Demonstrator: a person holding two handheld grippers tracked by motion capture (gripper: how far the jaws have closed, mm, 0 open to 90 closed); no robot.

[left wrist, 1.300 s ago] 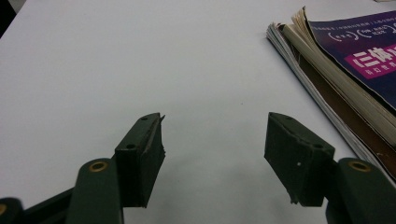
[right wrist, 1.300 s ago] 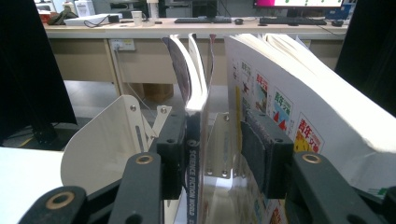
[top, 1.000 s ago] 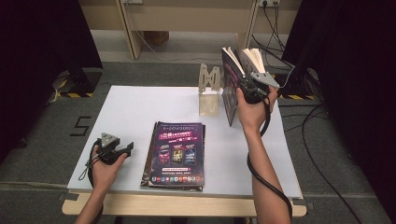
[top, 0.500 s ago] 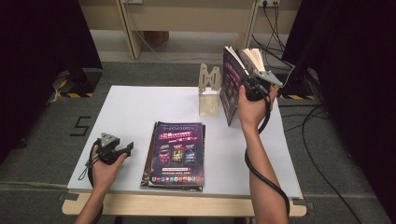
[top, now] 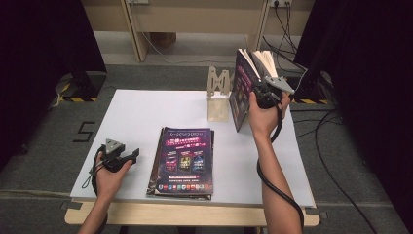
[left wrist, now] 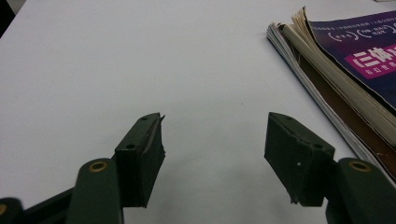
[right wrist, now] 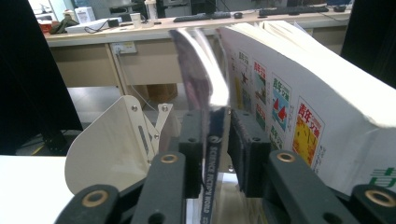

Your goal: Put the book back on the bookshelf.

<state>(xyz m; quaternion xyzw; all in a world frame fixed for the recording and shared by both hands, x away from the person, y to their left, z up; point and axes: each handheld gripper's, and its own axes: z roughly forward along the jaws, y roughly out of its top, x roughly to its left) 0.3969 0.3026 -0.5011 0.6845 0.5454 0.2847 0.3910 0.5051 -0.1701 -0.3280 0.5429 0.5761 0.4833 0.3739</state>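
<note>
**Upright magazine at the stand, right jaws around its spine**

Here, largest first. White table [top: 146,112] takes up the middle of the high view. A stack of magazines [top: 182,161] lies flat at centre frame, purple cover up; in the left gripper view its page edges [left wrist: 327,93] run along the right side.

An upright magazine [top: 242,87] stands at the upper right of the table, pages fanned at the top, just beside the wooden stand [top: 218,92], which sits to its left. In the right gripper view the magazine's dark spine [right wrist: 212,154] runs between the two jaws, with a thick block of pages to the right and the pale stand [right wrist: 116,140] at the left.

Right gripper [top: 265,95]: jaws have just been opening, now set narrowly apart with the spine between them; whether the pads press it cannot be told.

Left gripper [top: 117,156]: lower left of the table, jaws wide apart over bare table, holding nothing.
</note>
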